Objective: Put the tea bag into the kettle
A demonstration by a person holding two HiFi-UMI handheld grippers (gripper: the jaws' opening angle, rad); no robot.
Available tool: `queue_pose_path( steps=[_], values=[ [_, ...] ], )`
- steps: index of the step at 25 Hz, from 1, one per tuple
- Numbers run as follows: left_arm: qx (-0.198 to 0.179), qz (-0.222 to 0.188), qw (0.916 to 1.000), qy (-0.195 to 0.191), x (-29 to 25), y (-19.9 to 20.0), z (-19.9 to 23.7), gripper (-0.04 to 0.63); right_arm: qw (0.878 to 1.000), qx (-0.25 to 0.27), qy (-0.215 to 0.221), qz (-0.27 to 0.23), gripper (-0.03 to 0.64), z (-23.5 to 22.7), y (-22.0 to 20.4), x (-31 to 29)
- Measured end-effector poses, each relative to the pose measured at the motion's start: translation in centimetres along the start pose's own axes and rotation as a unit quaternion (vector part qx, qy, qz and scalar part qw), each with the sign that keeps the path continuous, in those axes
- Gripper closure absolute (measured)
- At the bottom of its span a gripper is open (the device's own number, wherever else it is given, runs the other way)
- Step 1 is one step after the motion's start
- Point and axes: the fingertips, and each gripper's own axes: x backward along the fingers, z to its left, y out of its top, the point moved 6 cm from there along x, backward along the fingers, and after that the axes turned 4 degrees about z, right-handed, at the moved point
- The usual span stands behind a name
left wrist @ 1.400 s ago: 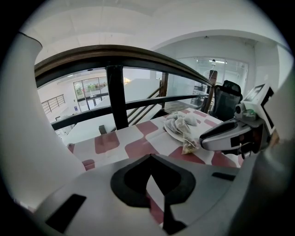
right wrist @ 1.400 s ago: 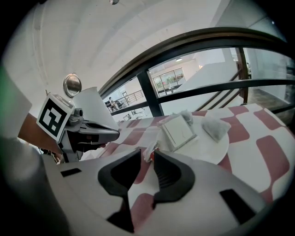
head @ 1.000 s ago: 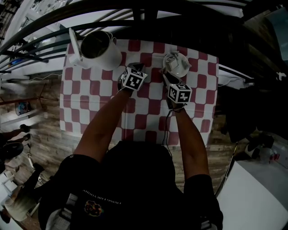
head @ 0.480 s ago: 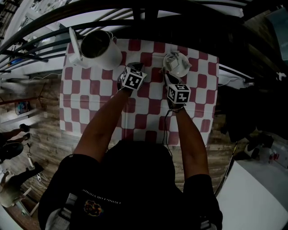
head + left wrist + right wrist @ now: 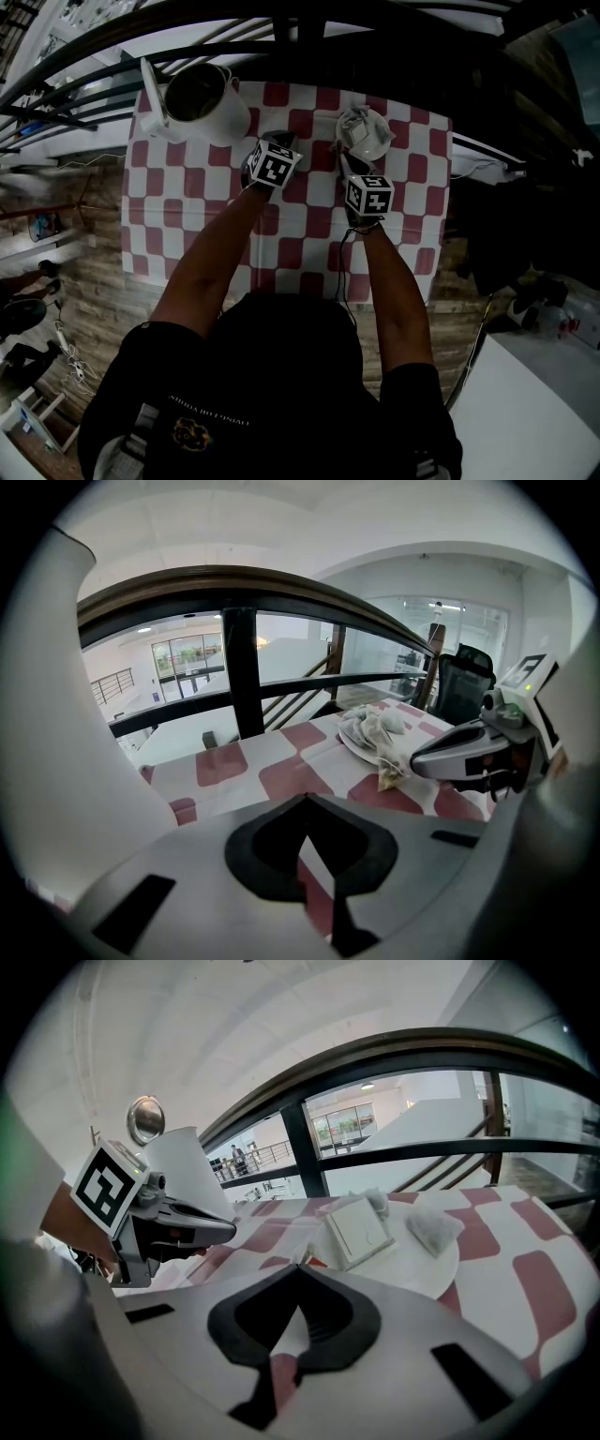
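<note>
Right gripper (image 5: 298, 1265) pinches a tea bag (image 5: 390, 772) at the plate (image 5: 441, 1274); left gripper (image 5: 302, 799) pressed together, empty; carrying it to the far-left-corner kettle (image 5: 202, 98) remains.

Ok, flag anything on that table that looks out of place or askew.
One tea bag sits crumpled, half off the plate's near rim, instead of lying flat with the others. The right gripper appears shut on its corner. The kettle stands upright with its lid open. Nothing looks spilled.
</note>
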Motion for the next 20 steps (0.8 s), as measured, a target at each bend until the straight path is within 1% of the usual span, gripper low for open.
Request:
queue_pose_path(
  steps=[20],
  values=[
    [0.006,-0.008,0.9999,0.012,2.0,-0.4,0.5,0.595,1.0,0.013,0.004,-0.01,0.602,1.2,0.9,1.1]
  ],
)
